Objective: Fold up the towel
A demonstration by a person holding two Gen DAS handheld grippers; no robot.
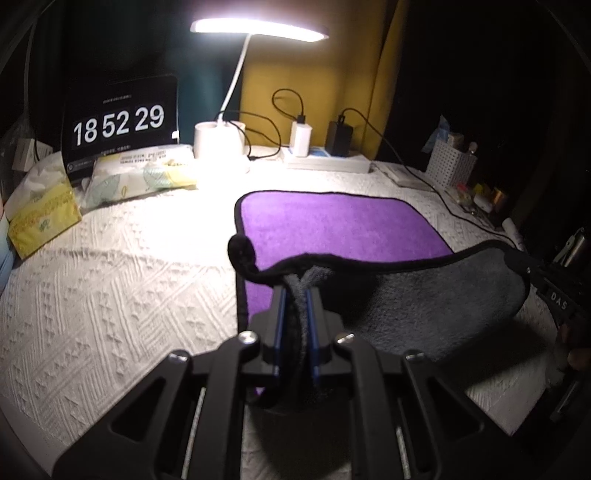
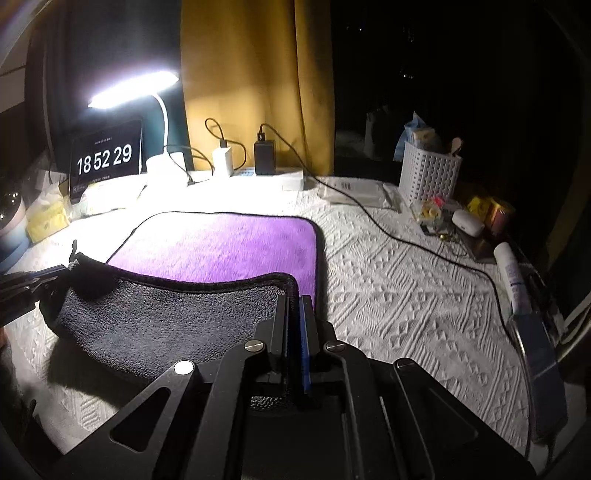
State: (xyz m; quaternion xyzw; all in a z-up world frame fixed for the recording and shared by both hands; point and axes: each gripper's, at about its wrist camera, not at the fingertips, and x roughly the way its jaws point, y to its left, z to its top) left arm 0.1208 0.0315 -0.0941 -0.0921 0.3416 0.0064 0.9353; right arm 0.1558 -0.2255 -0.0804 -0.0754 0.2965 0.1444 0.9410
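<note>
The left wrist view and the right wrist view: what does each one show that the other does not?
Only the left wrist view shows the left gripper shut on the towel from behind, and the green tissue pack. Only the right wrist view shows the right gripper from behind, and the white tube. Both show the lamp, the clock and the white basket.

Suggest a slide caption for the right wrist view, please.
Right gripper and left gripper lift the towel's near edge, grey underside up.

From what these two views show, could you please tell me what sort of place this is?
Probably a home desk or bedside table, at night: a lit desk lamp, a clock display reading 18 52 29, chargers on a power strip, and a yellow curtain behind.
</note>
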